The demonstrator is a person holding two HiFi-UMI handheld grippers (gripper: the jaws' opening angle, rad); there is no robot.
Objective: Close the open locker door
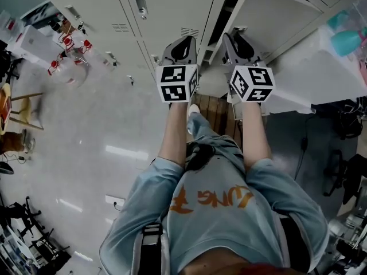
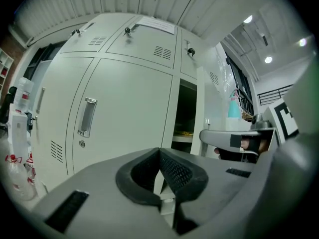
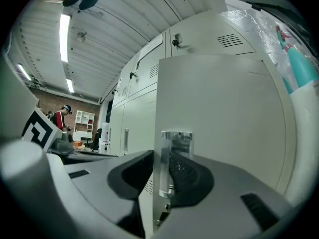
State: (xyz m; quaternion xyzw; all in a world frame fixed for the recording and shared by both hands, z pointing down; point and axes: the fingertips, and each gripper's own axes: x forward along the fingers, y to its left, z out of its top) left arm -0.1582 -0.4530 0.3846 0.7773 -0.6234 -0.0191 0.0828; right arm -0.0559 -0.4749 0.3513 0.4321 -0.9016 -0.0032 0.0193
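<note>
The open locker door swings out at the upper right, a pale grey panel with a chrome handle near its edge. My right gripper is at that edge: in the right gripper view the door and its handle stand between the jaws of the right gripper, and both pads touch them. My left gripper hovers just left of it, in front of the closed lockers. In its own view the left gripper is shut with nothing held, and the dark open compartment lies ahead on the right.
Closed grey lockers fill the wall to the left. A white table with a teal spray bottle stands right of the door. A wooden board lies under the person's feet. Office chairs stand at the right, and bottles at the left.
</note>
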